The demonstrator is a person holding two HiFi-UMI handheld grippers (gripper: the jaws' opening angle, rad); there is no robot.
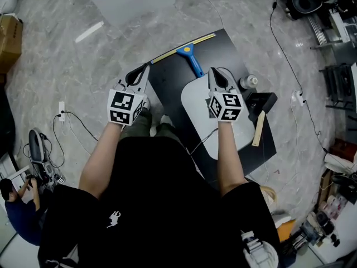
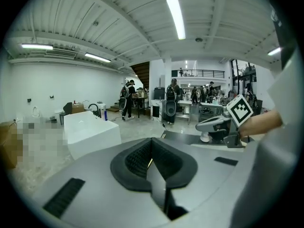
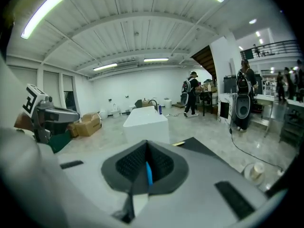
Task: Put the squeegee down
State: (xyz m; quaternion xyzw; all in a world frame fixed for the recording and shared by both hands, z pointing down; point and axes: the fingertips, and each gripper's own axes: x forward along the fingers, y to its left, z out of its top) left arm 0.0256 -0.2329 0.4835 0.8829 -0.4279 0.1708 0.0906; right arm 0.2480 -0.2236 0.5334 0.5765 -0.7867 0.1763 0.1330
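Two hand-held grippers hover shut and empty above a black rectangular mat [image 1: 170, 85] on a grey marble floor. The left gripper [image 1: 146, 67] hangs at the mat's left edge, and its own view shows its ribbed black pads [image 2: 137, 158] pressed together with nothing caught between them. The right gripper [image 1: 213, 72] is over the mat's middle, above a pale oval board [image 1: 195, 116], with its jaws likewise closed on nothing. The thin blue streak at their seam in the right gripper view is only the tool lying beyond. The blue-handled squeegee [image 1: 192, 59] with its long yellow-edged blade lies flat on the mat's far end, clear of both grippers. A small white bottle [image 1: 249, 81], a black box [image 1: 262, 101] and a pale wooden stick [image 1: 257, 128] lie along the mat's right side.
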